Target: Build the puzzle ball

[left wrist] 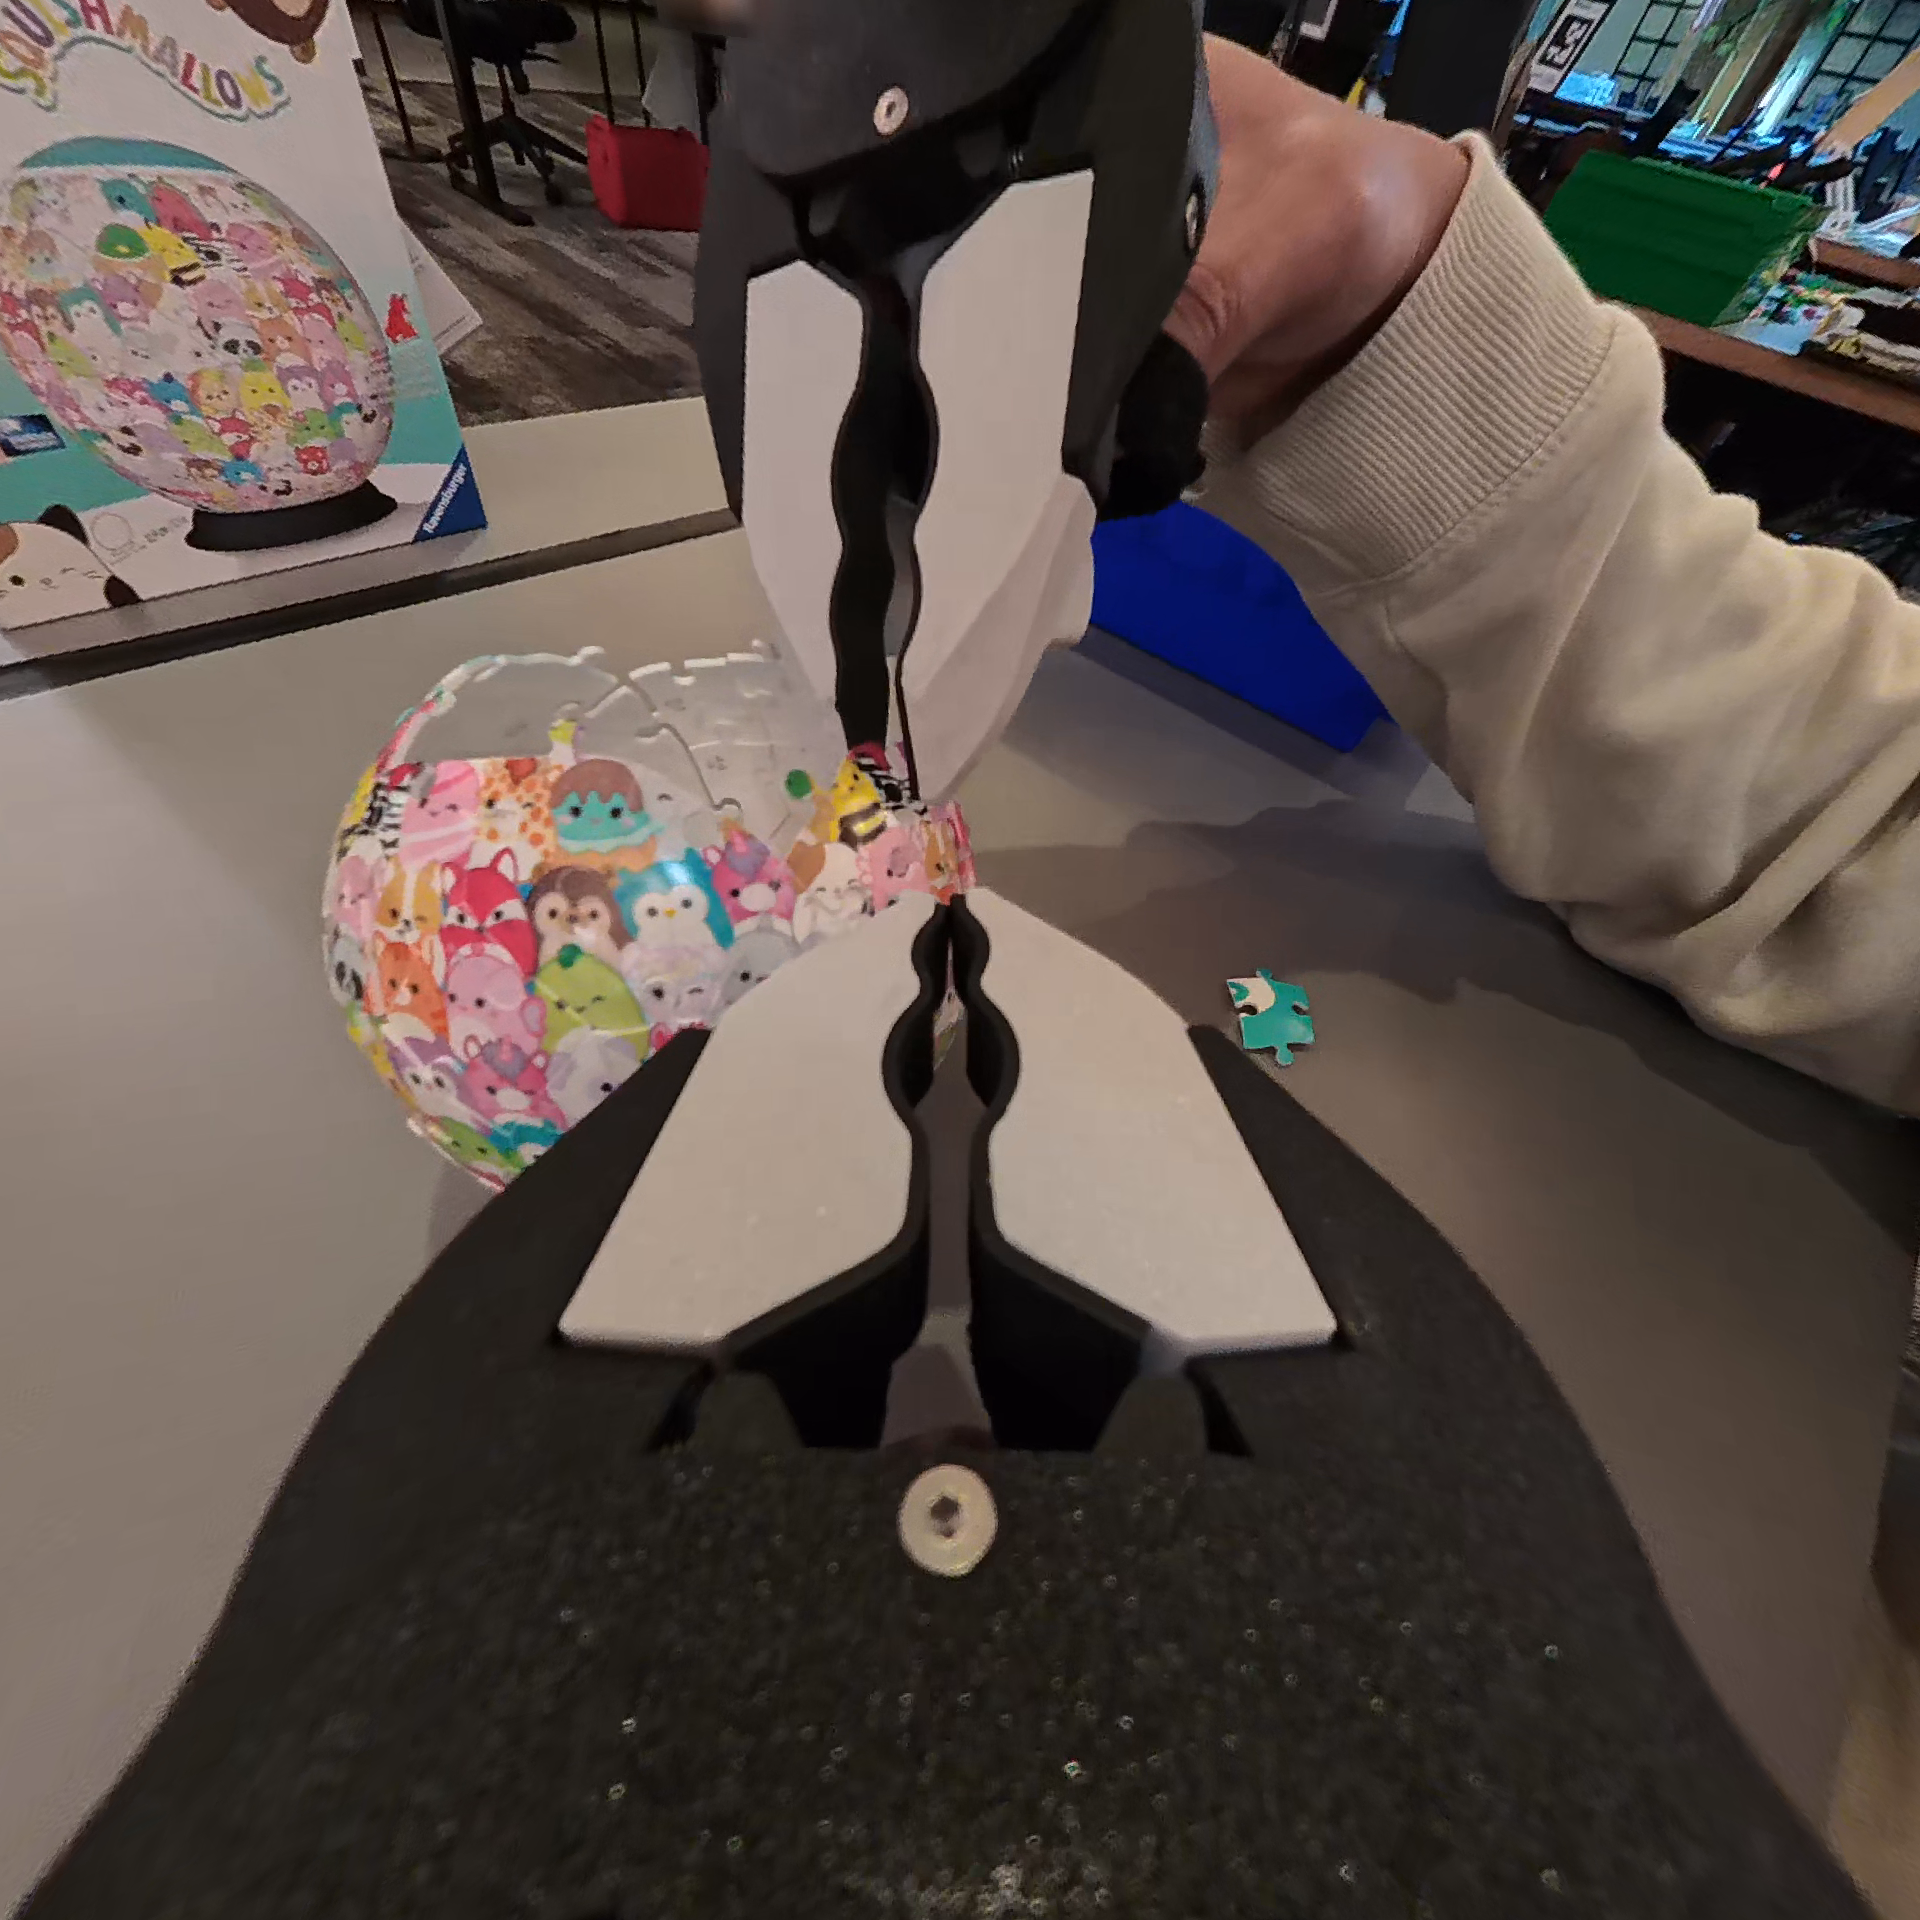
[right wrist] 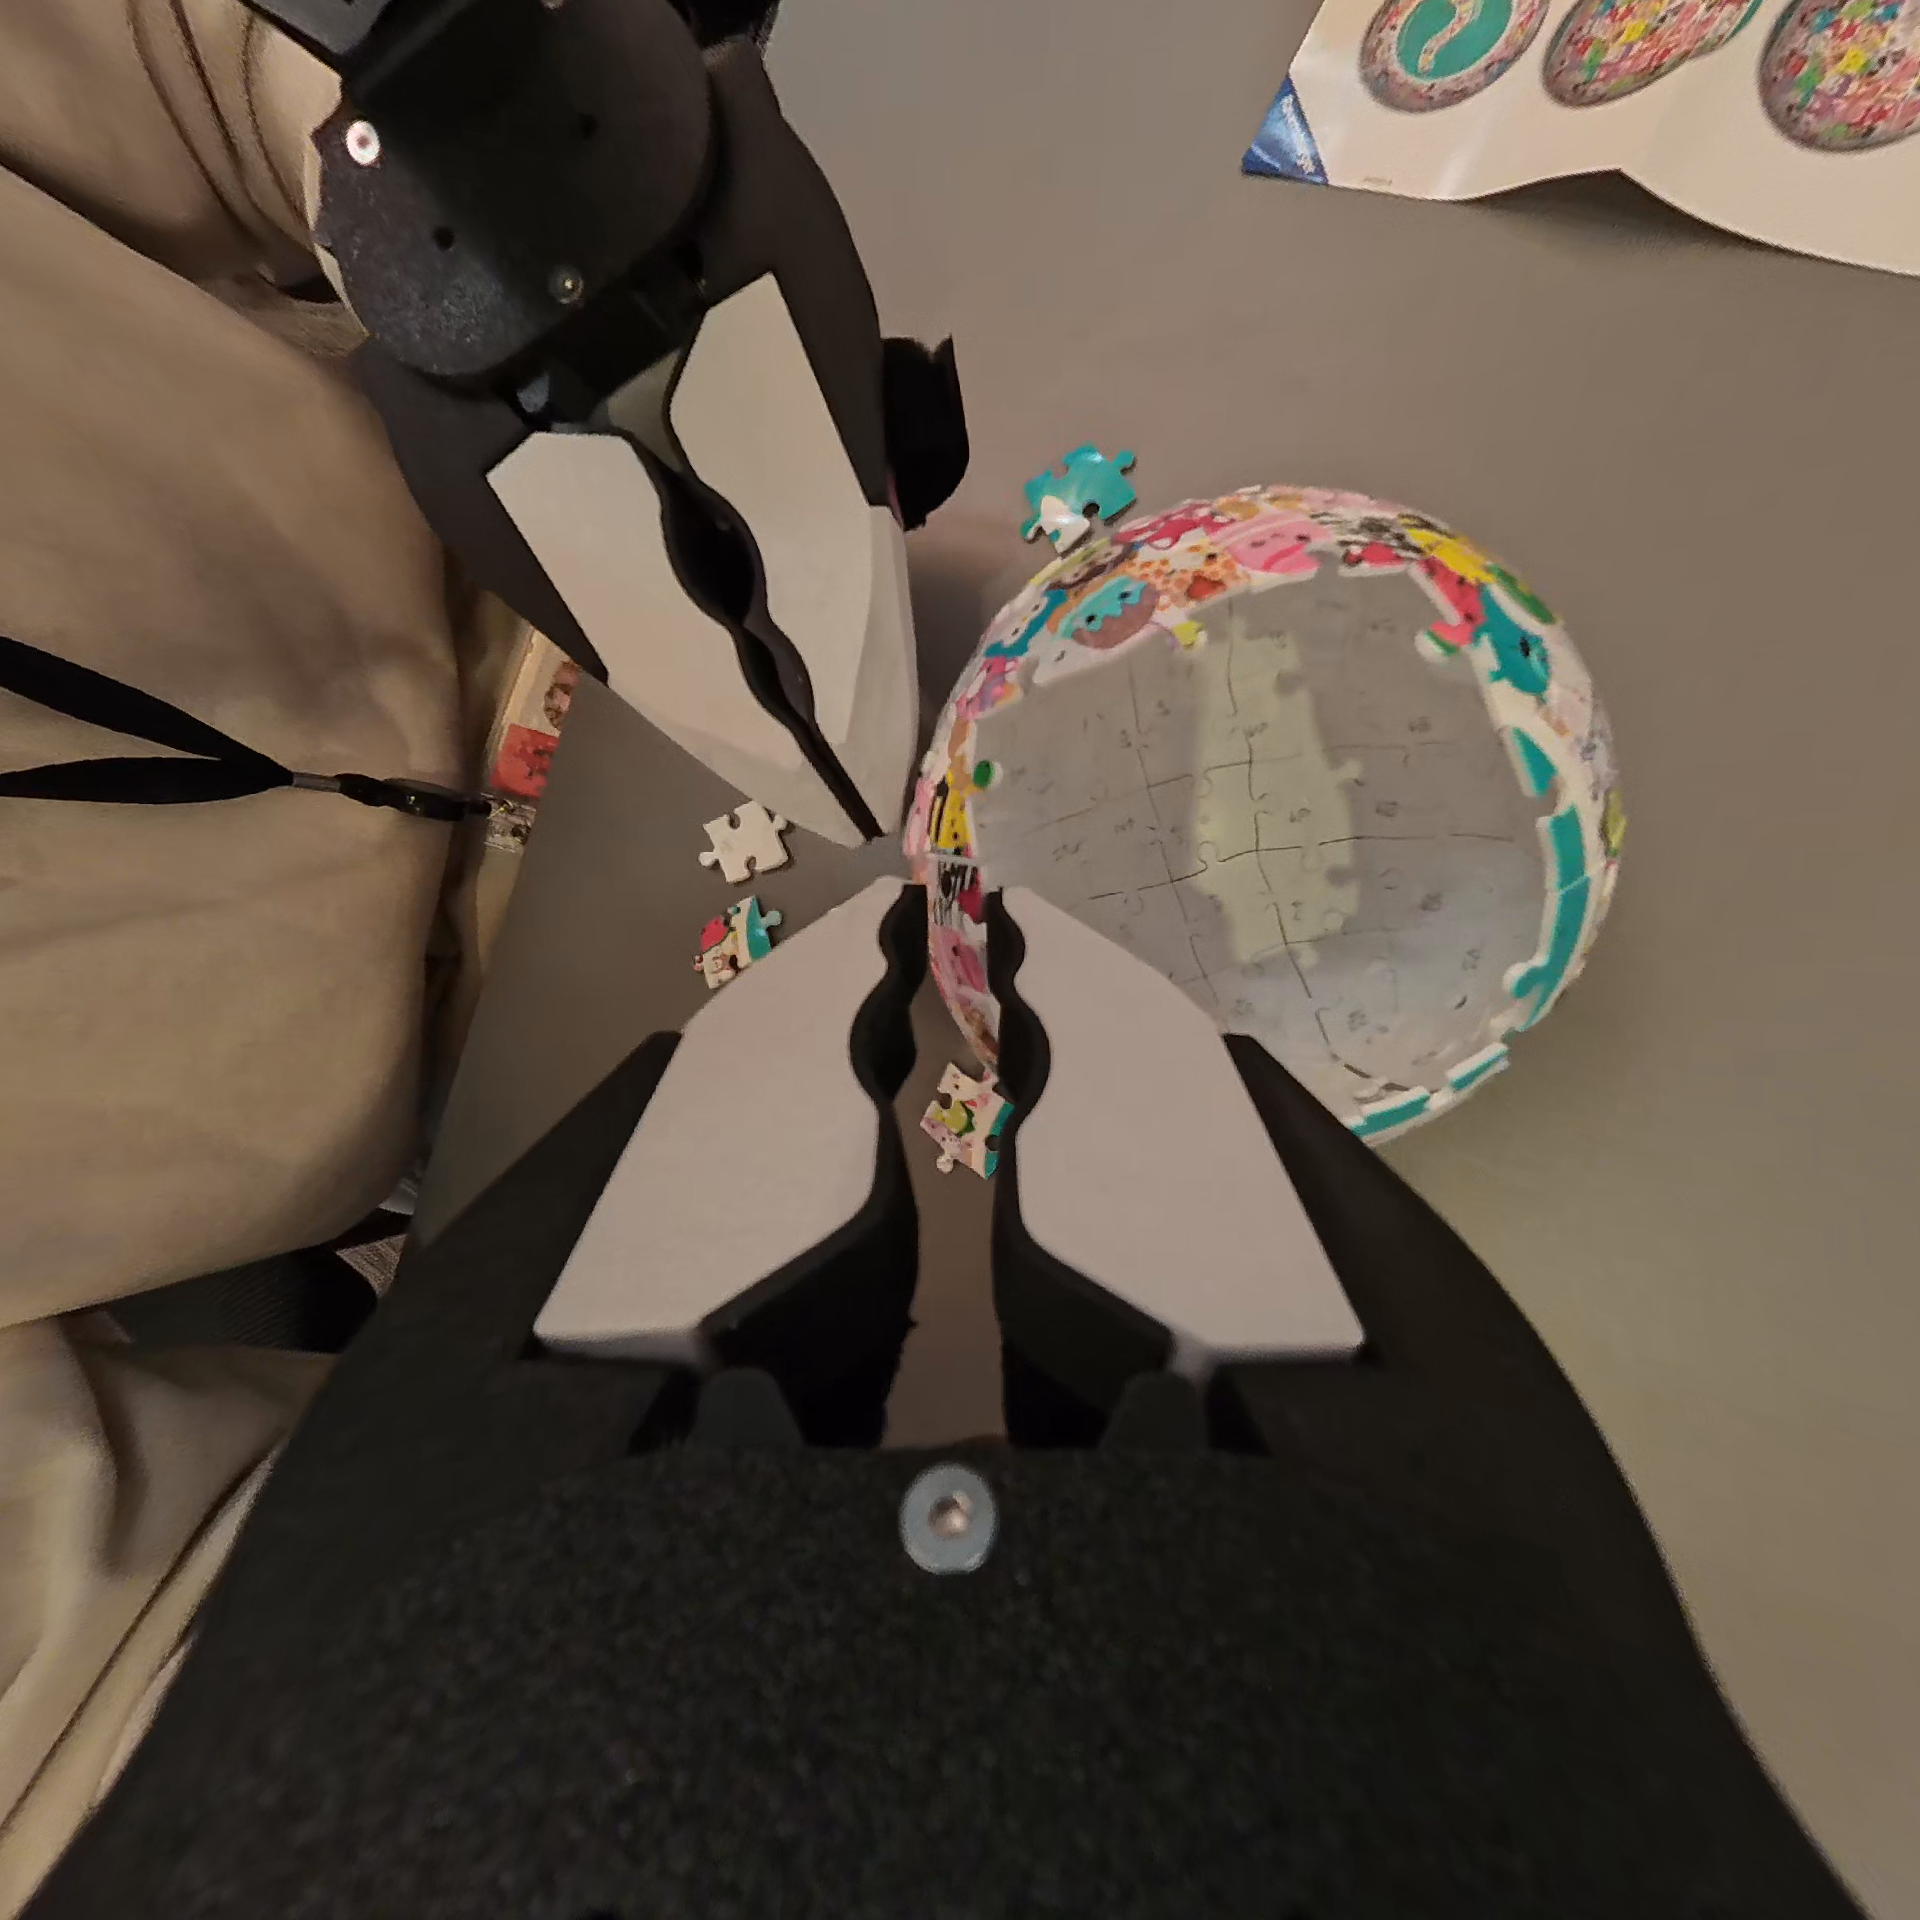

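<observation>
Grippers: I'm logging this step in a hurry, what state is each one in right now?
Left gripper: jaws shut on the puzzle ball rim.
Right gripper: jaws shut on the puzzle ball rim.

Half-built puzzle ball [right wrist: 1278, 800] on desk [right wrist: 1558, 1455], open top, colourful outside, grey inside; loose pieces [right wrist: 1077, 490] lie beside it.

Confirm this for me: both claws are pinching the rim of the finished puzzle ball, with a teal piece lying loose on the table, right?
Not quite. The puzzle ball is unfinished: the right wrist view shows a large opening into its grey inside. Both the left claw and right claw do pinch its rim, and the teal piece lies loose on the table.
</observation>
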